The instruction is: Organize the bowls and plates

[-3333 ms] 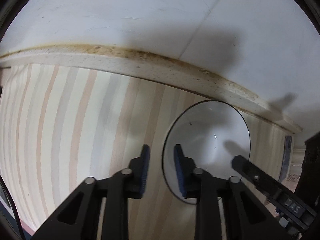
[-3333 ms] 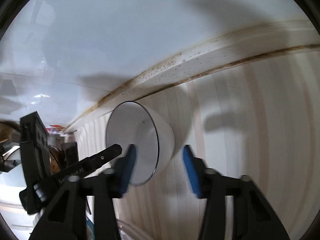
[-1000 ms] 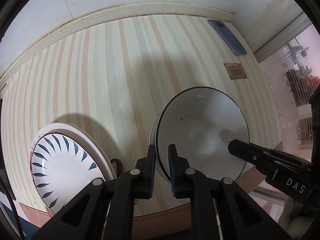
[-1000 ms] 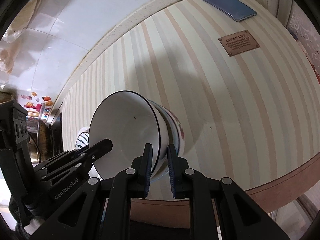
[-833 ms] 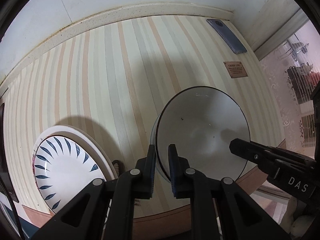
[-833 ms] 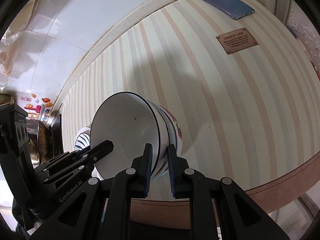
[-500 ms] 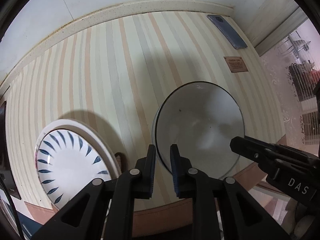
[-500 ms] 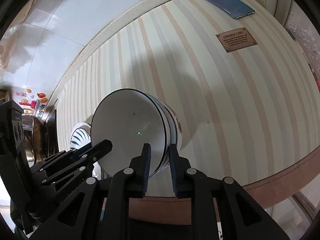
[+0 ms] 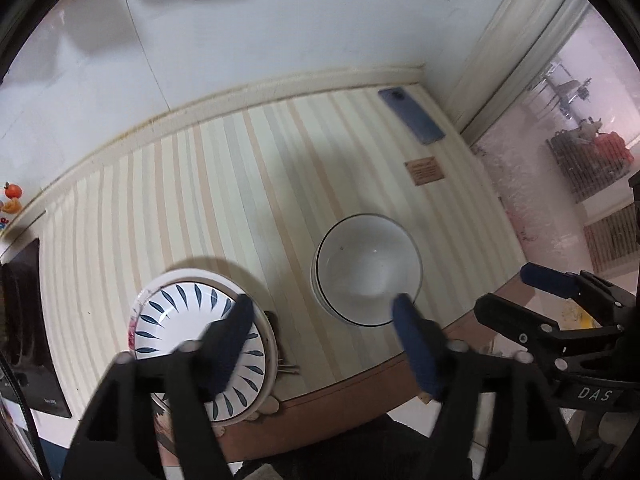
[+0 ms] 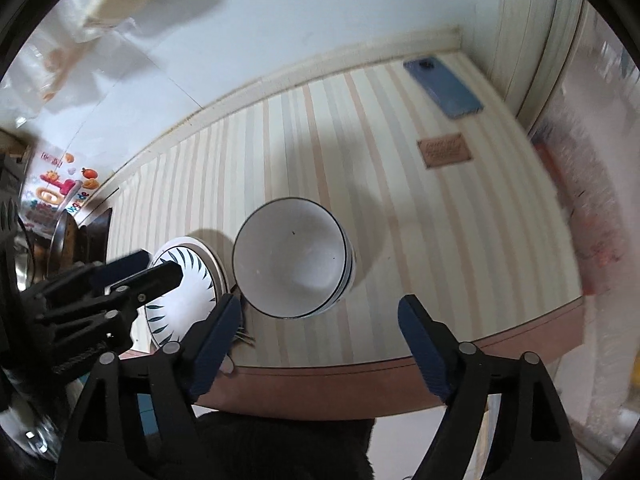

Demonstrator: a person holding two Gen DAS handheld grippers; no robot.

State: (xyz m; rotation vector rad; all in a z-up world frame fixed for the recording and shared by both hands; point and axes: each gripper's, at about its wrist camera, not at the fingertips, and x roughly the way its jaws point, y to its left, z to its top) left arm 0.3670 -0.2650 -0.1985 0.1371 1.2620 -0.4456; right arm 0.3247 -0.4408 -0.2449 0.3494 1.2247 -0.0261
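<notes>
A stack of white bowls with dark rims (image 9: pixel 368 268) (image 10: pixel 294 262) stands upright on the striped table near its front edge. Left of it sits a white plate with blue leaf marks (image 9: pixel 200 332) (image 10: pixel 184 292), on top of a larger plate. My left gripper (image 9: pixel 324 332) is open and empty, raised above the table between plate and bowls. My right gripper (image 10: pixel 320 332) is open and empty, held above the table's front edge near the bowls. Each gripper shows in the other's view.
A blue phone (image 9: pixel 412 114) (image 10: pixel 442 88) lies at the table's back right corner by the wall. A small brown plaque (image 9: pixel 424 170) (image 10: pixel 444 150) lies in front of it. A dark appliance (image 9: pixel 20 320) stands at the left. The table's brown edge (image 10: pixel 360 376) runs below.
Both grippers let go of the bowl rim, opened wide and pulled back and up. The bowls now rest upright on the table instead of being held tilted.
</notes>
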